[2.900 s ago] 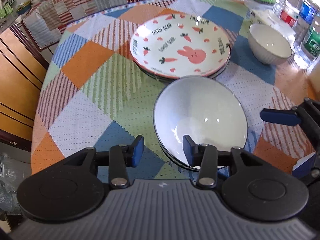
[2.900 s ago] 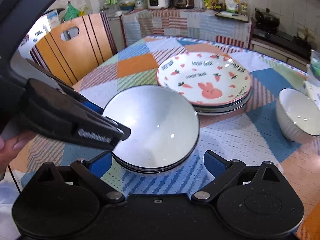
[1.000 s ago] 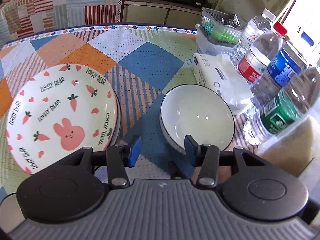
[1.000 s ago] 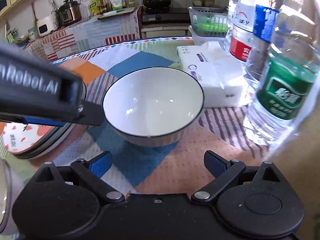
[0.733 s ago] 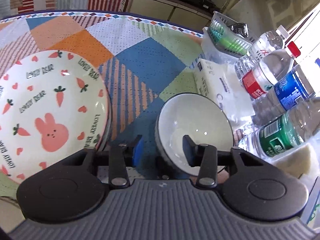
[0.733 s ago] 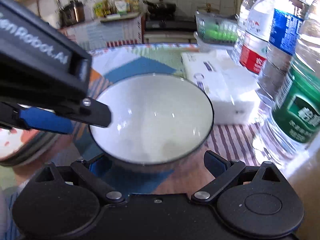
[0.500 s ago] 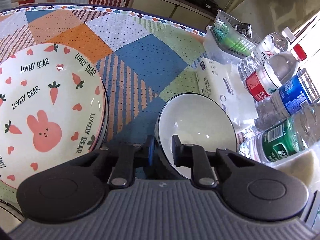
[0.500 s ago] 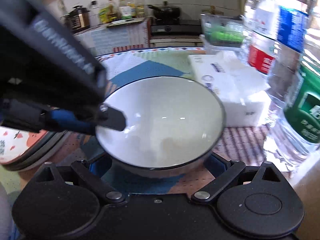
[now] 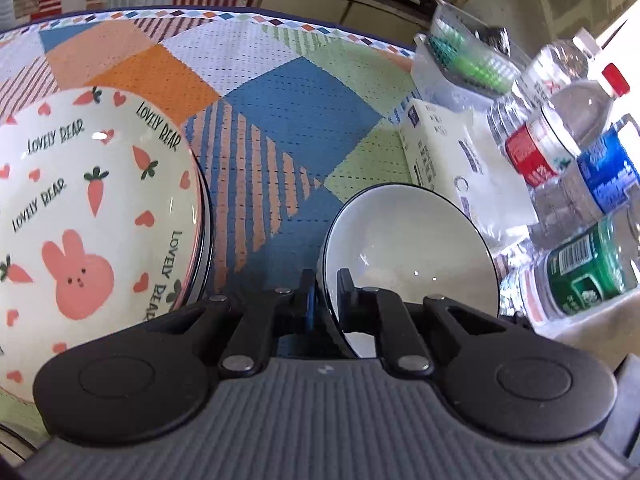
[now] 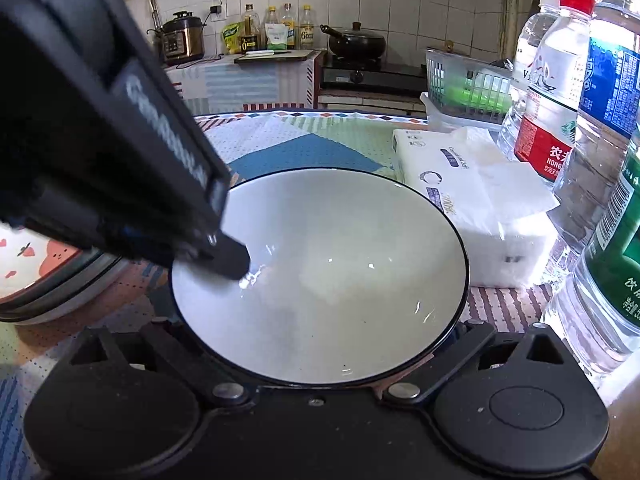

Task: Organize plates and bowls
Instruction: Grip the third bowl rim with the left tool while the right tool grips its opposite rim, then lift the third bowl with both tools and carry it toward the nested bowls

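Observation:
A white bowl with a dark rim (image 9: 412, 256) sits tilted at the right of the patchwork table. My left gripper (image 9: 325, 296) is shut on its near left rim, one finger inside and one outside; it shows in the right wrist view (image 10: 224, 256) too. The bowl (image 10: 340, 280) fills the right wrist view, lying over my right gripper, whose fingertips are hidden beneath it. A stack of rabbit-and-carrot plates (image 9: 80, 216) lies at the left, its edge also visible in the right wrist view (image 10: 48, 276).
Several water bottles (image 9: 572, 200) stand close at the right, also seen in the right wrist view (image 10: 560, 92). A tissue pack (image 9: 452, 160) and a plastic basket (image 9: 468, 56) lie behind the bowl. The table's far edge (image 9: 240, 14) faces a kitchen counter.
My left gripper moved from the large bowl stack to the small bowl and closed on its rim. My right gripper slid under the bowl, which now sits tilted.

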`<state>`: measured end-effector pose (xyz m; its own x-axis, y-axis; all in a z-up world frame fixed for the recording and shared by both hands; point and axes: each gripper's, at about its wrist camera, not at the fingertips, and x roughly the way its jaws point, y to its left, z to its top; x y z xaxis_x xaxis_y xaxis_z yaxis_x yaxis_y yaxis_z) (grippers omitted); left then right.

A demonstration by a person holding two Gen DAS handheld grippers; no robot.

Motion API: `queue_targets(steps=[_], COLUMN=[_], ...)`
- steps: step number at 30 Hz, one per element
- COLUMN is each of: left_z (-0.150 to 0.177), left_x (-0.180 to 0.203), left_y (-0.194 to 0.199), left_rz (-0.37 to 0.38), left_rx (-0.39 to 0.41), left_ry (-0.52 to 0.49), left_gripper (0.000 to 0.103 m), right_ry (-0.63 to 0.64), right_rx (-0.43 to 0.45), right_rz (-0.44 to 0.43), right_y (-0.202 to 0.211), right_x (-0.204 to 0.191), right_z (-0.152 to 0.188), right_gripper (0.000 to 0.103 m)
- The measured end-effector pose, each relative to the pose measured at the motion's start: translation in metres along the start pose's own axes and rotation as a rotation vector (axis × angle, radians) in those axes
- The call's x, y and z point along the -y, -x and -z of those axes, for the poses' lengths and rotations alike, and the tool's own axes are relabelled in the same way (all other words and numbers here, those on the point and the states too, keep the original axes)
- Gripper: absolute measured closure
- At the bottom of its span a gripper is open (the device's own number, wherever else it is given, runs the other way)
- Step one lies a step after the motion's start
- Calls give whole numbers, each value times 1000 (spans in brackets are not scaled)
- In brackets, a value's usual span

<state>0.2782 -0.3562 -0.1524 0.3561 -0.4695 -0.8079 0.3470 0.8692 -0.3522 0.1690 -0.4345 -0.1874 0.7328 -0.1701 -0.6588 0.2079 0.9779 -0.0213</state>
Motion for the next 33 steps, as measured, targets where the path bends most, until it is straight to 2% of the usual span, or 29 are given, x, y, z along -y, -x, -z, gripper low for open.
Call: queue_targets(steps=[8, 11, 13, 21, 29, 33], left_z=[4, 8, 10, 21, 38, 48], left_x=[9, 8, 5, 12, 1, -7], left_y=[19, 35, 48, 103, 157, 182], left_rz=[-61, -63, -46, -64, -74, -85], left_rx=[-60, -73, -57, 7, 66, 88], left_ry=[-103, -104, -63, -111, -115, -126], left_gripper=[94, 94, 94, 93, 93, 93], right_ry=[-14, 1, -25, -62, -77, -26], right_rx=[-5, -31, -45, -9, 19, 35], right_rz=[-11, -11, -14, -34, -112, -110], right_y=[14, 27, 38, 80, 123, 141], right_x=[-8, -16, -18, -32, -51, -68], right_z=[3, -1, -4, -13, -15, -17], right_gripper=[3, 3, 3, 3, 3, 3])
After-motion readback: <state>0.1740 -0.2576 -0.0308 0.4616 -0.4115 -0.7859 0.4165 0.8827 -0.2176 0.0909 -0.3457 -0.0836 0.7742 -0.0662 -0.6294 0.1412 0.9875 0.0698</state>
